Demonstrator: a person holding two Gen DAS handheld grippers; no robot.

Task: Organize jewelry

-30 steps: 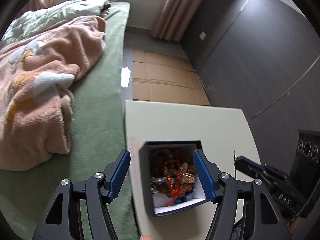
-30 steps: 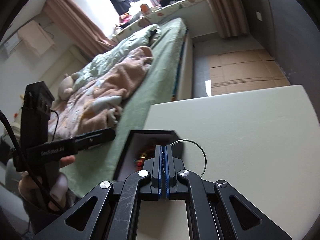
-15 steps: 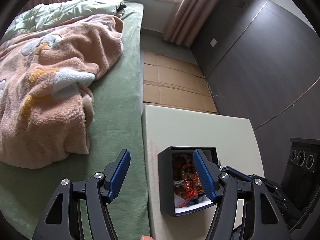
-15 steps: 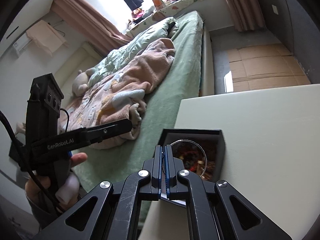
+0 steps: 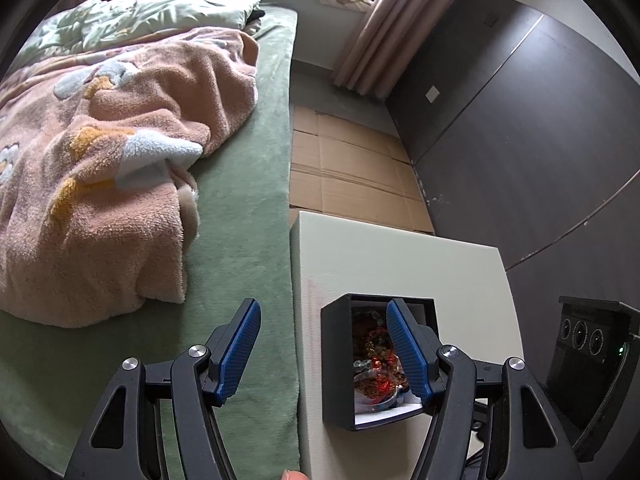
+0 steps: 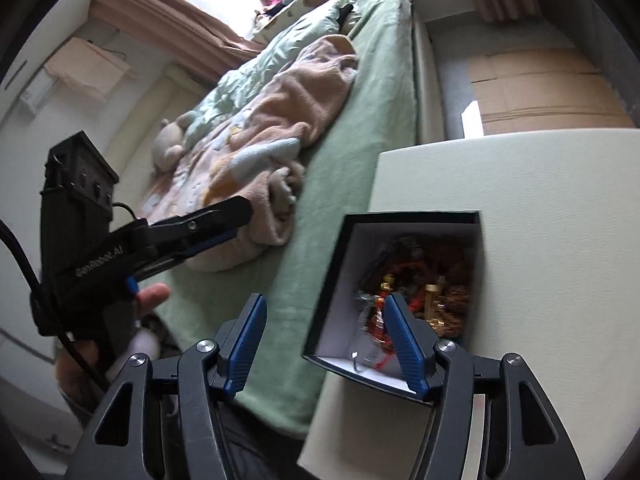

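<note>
Right wrist view showed a black box full of jewelry, a tangle of red, gold and dark beads. A thin silver ring lay at the near end of the box, just by the right claw's right-hand finger. The right claw's two blue fingers stood wide apart and held nothing. One finger hung over the box and the other hung over the green bed to the left of the box.

The box sat on a pale worktop, close to the edge next to the bed. In the left wrist view, the same box was ahead of the left claw and a bit to its right. That claw was wide apart too, and empty. Its right finger was in front of the box.

It looked like one piece had just gone into the box, so this was the putting-away step. Next, I think a claw would need to find another loose piece, but none showed on the worktop. Maybe the box needed a lid, though no lid could be seen.

A pink blanket lay on the bed, far from both claws.
</note>
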